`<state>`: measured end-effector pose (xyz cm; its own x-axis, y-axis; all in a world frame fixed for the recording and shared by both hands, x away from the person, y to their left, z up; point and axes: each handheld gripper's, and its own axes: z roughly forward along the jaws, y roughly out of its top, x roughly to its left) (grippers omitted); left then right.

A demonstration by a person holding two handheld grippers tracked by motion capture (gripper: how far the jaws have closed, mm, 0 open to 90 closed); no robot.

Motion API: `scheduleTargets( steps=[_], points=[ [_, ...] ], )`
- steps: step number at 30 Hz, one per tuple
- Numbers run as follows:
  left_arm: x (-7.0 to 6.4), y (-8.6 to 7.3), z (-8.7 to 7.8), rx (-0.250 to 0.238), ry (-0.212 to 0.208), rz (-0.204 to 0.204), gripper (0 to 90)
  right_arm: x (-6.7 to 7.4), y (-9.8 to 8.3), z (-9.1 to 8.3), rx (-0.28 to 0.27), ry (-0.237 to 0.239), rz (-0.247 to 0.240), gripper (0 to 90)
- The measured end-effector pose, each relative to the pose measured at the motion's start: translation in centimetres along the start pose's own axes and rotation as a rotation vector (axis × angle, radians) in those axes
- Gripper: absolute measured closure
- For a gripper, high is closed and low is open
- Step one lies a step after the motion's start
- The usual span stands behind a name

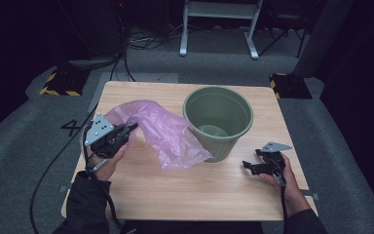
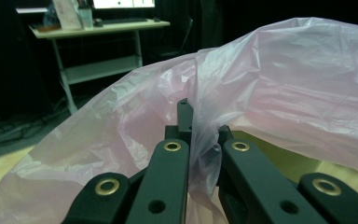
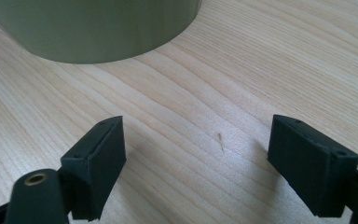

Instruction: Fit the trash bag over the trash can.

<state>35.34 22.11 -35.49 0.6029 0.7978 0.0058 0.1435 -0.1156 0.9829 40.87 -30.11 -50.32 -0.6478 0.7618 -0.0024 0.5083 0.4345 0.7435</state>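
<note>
Left gripper [image 1: 132, 127] clamps a flimsy, slippery pink bag [image 1: 168, 131] by its gathered edge; right gripper [image 3: 196, 158] gapes empty beside the bucket [image 1: 217, 122].

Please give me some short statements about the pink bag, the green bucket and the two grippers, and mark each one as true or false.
1. The left gripper is shut on the pink plastic bag. True.
2. The right gripper holds the bag's other edge. False: its jaws are open, with nothing between them, low over the wooden table.
3. The green bucket stands upright. True.
4. The bag already lines the bucket. False: it hangs outside, beside the bucket.
5. The bucket lies on the floor. False: it stands on the table.
</note>
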Motion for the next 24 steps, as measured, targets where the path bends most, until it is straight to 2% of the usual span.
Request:
scheduleTargets(
  steps=[7, 17, 24],
  points=[
    [0.1, 1.6, 0.0, -0.02, 0.024, 0.017, 89.7, 0.0, 0.0, 0.0, 0.0, -0.001, -0.001, 18.9],
    [0.4, 3.9, 1.2, -0.035, 0.053, 0.023, 89.7, 0.0, 0.0, 0.0, 0.001, 0.0, -0.001, 18.9],
    [0.2, 6.2, 1.8, -0.051, 0.074, 0.043, 89.7, 0.0, 0.0, 0.0, 0.001, -0.001, -0.001, 18.9]
  ],
)
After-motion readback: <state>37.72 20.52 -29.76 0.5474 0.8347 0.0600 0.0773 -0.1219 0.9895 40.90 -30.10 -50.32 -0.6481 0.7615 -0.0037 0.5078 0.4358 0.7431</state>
